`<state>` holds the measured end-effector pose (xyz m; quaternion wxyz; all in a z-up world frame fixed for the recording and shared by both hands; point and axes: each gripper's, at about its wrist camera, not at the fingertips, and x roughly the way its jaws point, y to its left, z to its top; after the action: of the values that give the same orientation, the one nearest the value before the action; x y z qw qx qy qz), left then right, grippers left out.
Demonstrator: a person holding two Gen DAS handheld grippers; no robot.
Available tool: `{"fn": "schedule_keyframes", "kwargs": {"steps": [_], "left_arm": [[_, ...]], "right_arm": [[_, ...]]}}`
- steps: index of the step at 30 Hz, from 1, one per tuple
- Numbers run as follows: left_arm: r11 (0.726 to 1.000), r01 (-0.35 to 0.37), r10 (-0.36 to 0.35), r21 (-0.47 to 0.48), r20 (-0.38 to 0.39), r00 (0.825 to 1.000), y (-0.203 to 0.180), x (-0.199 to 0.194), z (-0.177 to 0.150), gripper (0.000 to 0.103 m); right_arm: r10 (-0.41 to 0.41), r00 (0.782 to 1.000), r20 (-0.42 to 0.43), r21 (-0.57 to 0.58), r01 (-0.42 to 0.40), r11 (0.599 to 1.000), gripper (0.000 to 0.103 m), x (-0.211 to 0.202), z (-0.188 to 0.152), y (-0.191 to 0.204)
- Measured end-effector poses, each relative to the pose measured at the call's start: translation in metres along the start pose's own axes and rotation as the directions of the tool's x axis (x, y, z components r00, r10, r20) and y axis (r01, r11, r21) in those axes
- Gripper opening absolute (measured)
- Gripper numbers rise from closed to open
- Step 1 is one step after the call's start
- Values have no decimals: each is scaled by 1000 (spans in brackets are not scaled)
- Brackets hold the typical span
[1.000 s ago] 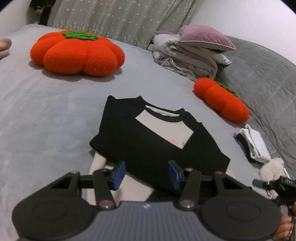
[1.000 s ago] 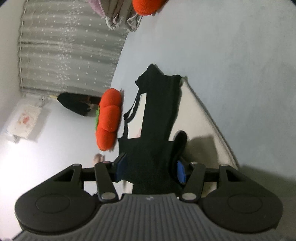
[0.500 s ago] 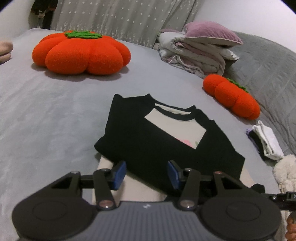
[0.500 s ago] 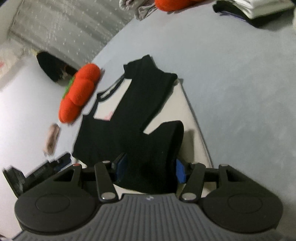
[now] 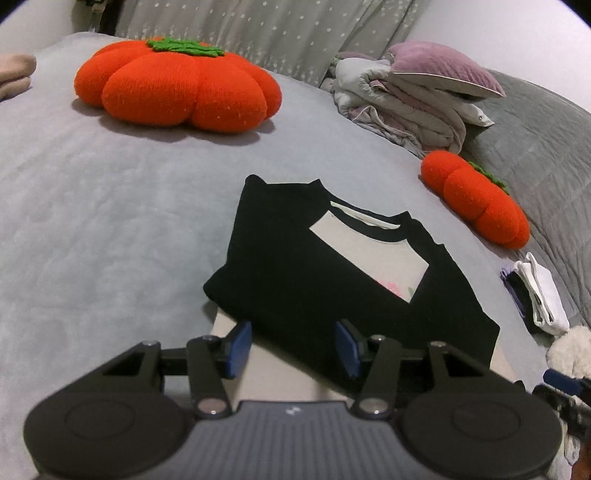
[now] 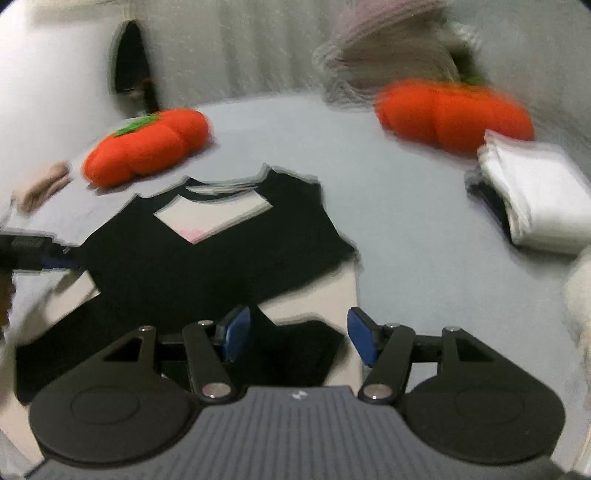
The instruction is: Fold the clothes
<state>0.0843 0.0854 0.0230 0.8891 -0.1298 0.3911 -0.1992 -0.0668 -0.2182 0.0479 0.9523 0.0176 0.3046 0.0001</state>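
Rolled level since before, right gripper (image 6: pixel 293 339) fingers opening, black sleeve (image 6: pixel 291 350) lying loose between them.

bedroom (bed (image 5: pixel 110 206), pillows (image 5: pixel 443 70))

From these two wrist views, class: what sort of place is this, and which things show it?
Most likely a bedroom. The shirt lies on a bed's grey blanket, with pumpkin-shaped cushions, a pile of folded bedding under a purple pillow, and a star-patterned curtain behind.
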Motion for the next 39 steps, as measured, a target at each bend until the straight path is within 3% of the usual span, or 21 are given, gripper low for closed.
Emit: {"fn": "schedule_keyframes", "kwargs": {"steps": [2,5,7,9,13,16,18,28,34,39], "left_arm": [[1000,6,-6,-22,-3,1000,2,3,1,52],[999,13,-13,-50,-9,1000,6,6,1,52],[998,14,-15,-63,-15,1000,8,7,1,52],[998,18,-20,-68,-22,1000,11,6,0,52],[999,22,-24,-46,-29,999,9,8,-2,55],[999,19,-20,-33,-29,999,7,8,-2,57],[999,19,-19,-29,-28,999,6,8,-2,57],[997,27,-26,67,-16,1000,-4,11,-7,63],[994,-2,1,106,15,1000,-9,19,-5,63],[998,-4,1,64,45,999,-2,22,-1,63]], "right_arm": [[55,998,17,-143,-52,988,63,2,0,31],[146,988,-42,-333,-152,931,58,24,-10,82],[112,992,-57,-468,-126,875,51,41,-19,112],[96,993,-63,-508,-115,854,36,55,-20,124],[92,993,-73,-555,-117,823,31,68,-14,134],[85,993,-80,-595,-116,795,6,72,-11,141],[74,995,-65,-608,-98,788,3,70,-9,145],[87,994,66,-299,-64,952,3,51,38,103],[168,980,106,-99,-158,982,3,41,62,82],[179,975,128,-83,-170,982,3,28,65,79]]}}
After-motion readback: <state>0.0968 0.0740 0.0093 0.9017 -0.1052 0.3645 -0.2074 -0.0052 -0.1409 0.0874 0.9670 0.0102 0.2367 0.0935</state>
